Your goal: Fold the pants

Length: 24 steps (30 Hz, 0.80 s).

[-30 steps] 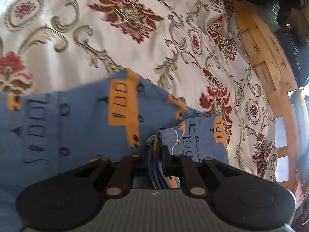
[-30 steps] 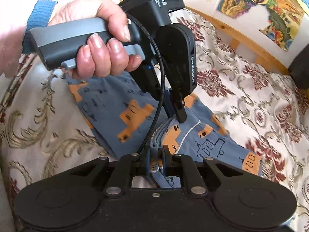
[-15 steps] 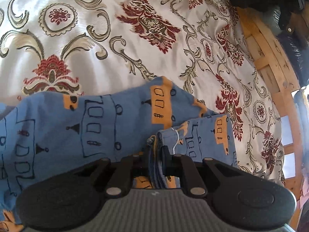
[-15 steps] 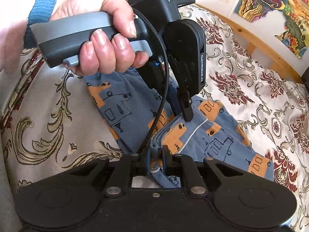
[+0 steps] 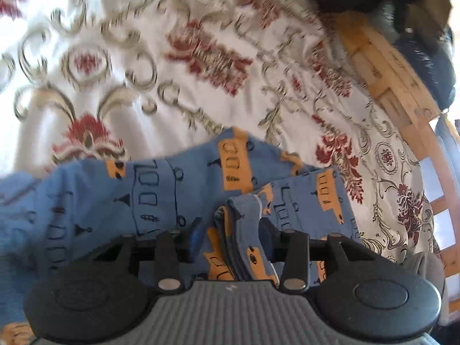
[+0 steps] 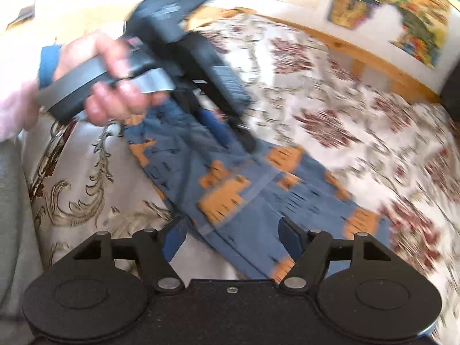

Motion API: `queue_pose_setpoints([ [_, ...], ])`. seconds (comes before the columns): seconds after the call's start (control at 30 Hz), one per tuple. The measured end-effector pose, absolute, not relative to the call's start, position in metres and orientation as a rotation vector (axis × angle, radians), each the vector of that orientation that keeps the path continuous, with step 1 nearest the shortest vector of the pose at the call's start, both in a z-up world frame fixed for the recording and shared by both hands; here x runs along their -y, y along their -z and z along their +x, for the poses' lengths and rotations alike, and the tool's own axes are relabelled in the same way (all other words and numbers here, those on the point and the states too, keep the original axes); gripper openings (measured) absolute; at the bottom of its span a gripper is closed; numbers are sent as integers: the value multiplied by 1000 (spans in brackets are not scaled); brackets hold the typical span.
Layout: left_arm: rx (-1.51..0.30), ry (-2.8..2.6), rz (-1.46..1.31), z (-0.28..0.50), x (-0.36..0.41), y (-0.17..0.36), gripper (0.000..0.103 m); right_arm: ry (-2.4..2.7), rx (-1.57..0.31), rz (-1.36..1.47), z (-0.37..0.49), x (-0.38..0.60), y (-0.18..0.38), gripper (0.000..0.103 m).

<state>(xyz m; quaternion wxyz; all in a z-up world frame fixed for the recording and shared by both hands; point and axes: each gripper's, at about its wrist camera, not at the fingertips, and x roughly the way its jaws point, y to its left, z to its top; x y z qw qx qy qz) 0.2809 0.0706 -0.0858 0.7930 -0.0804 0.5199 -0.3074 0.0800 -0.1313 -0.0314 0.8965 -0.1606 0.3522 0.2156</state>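
Observation:
The blue pants (image 5: 161, 189) with orange vehicle prints lie folded over on the patterned bedspread (image 5: 149, 66). My left gripper (image 5: 230, 235) is open, with the bunched pants edge (image 5: 244, 238) loose between its fingers. In the right wrist view the pants (image 6: 244, 198) lie flat across the bed. My right gripper (image 6: 234, 237) is open wide above their near edge and holds nothing. The left gripper (image 6: 184, 66), held in a hand, shows blurred over the far end of the pants.
A wooden bed frame (image 5: 402, 92) runs along the right side, with dark items (image 5: 425, 46) beyond it. In the right wrist view a wooden rail (image 6: 359, 57) and colourful pictures (image 6: 402, 8) on the wall stand behind the bed.
Both grippers were shut on the bunched pants edge; now both have opened. The pants have dropped flat on the bed. Both views are blurred by motion.

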Motion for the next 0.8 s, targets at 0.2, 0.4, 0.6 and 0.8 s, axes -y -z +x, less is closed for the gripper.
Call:
queue_pose_setpoints([
  [0.2,-1032,660,-115,247,-59,64,50,-242,-723,-331,71,188,21,85],
  [0.4,-980,672,-142,216,-16,68,52,-164,-688,-410,121,202,50,29],
  [0.6,-1070,552,-99,211,-2,109,32,-172,-805,-370,160,224,94,23],
  [0.8,-1146,536,-268,214,-36,112,24,-100,-703,-293,166,245,68,25],
])
